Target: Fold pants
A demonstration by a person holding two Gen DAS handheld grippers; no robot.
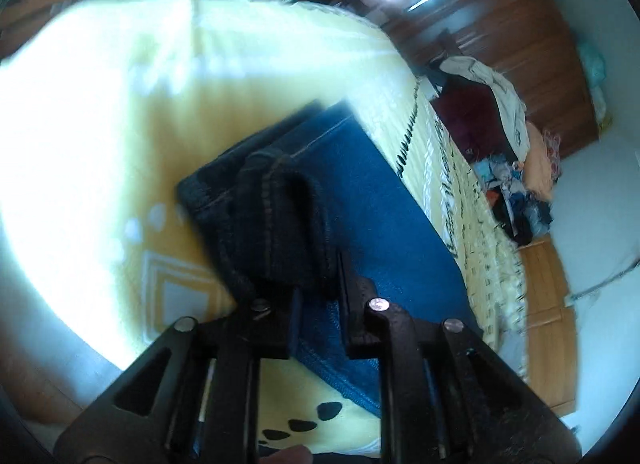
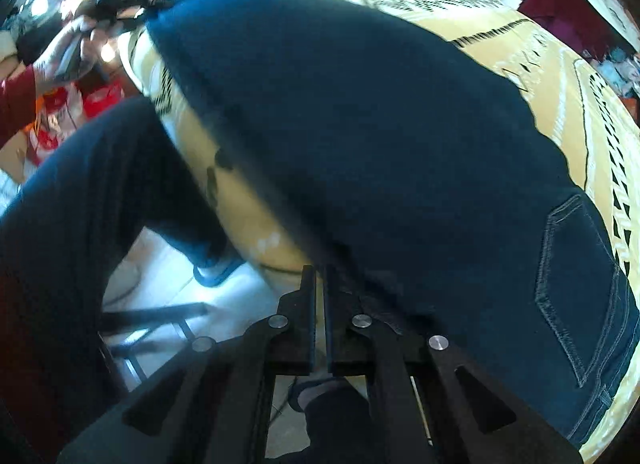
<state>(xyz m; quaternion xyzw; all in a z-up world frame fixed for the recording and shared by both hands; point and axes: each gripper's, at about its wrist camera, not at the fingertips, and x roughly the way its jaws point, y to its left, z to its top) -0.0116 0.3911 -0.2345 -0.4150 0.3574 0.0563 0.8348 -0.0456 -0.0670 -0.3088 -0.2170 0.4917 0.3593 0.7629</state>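
Pants [image 2: 360,136]: dark jeans spread flat on the yellow bedspread [image 1: 100,112], ready for folding.
Left gripper [image 1: 318,288]: fingers narrow around the bunched hem [image 1: 280,224] at twelve o'clock, to carry it over.
Right gripper [image 2: 319,284]: fingers nearly together at the jeans' edge, one o'clock; whether they pinch cloth, I cannot tell.

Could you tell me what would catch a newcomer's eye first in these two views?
The dark blue jeans spread over the yellow patterned bedspread fill the middle of both views. In the left wrist view, a rolled dark hem sits between the fingers of the left gripper. The right gripper, jaws nearly together, sits at the jeans' near edge by the bed's side.
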